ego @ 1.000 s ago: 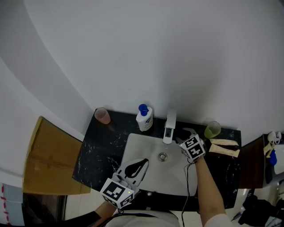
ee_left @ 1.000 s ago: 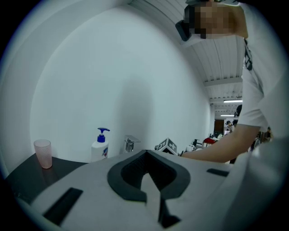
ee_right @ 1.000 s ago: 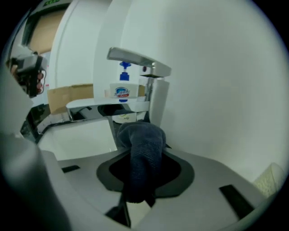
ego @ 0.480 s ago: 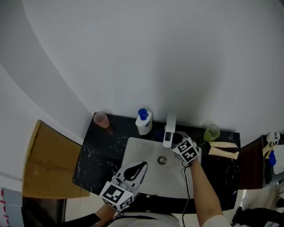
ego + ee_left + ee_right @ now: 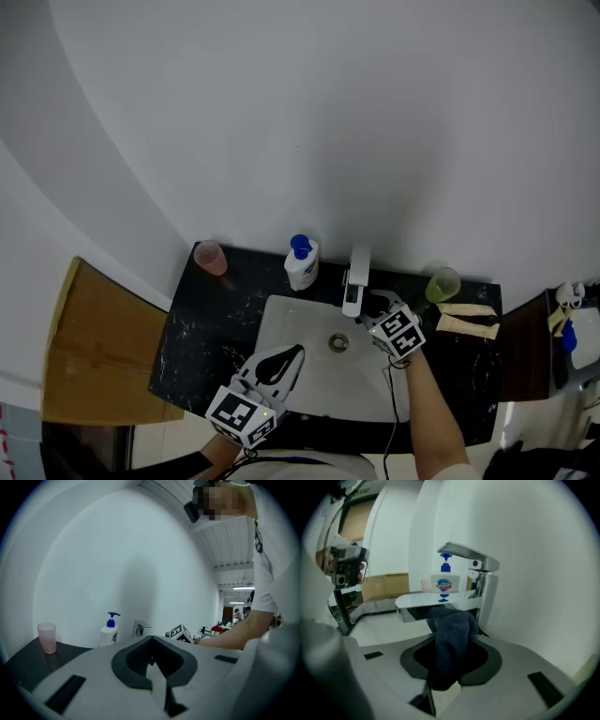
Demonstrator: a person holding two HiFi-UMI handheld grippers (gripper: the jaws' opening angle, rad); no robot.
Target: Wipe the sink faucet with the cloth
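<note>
The chrome faucet (image 5: 354, 278) stands at the back of the white sink (image 5: 305, 323). My right gripper (image 5: 377, 307) is just right of the spout, shut on a dark blue cloth (image 5: 450, 642). In the right gripper view the cloth bunches up against the underside and near side of the flat spout (image 5: 433, 603), with the faucet lever (image 5: 467, 554) above. My left gripper (image 5: 278, 361) hovers over the front left of the basin, away from the faucet. Its jaws are shut with nothing between them (image 5: 151, 641).
A blue-capped soap bottle (image 5: 302, 264) stands left of the faucet, a pink cup (image 5: 210, 257) at the counter's far left. A green cup (image 5: 443, 283) and beige packets (image 5: 466, 319) lie on the right. A cardboard box (image 5: 94, 347) sits beside the black counter (image 5: 202, 319).
My right gripper has moved left and back from the basin's right side, bringing the cloth up against the spout. The left gripper has hardly moved.
</note>
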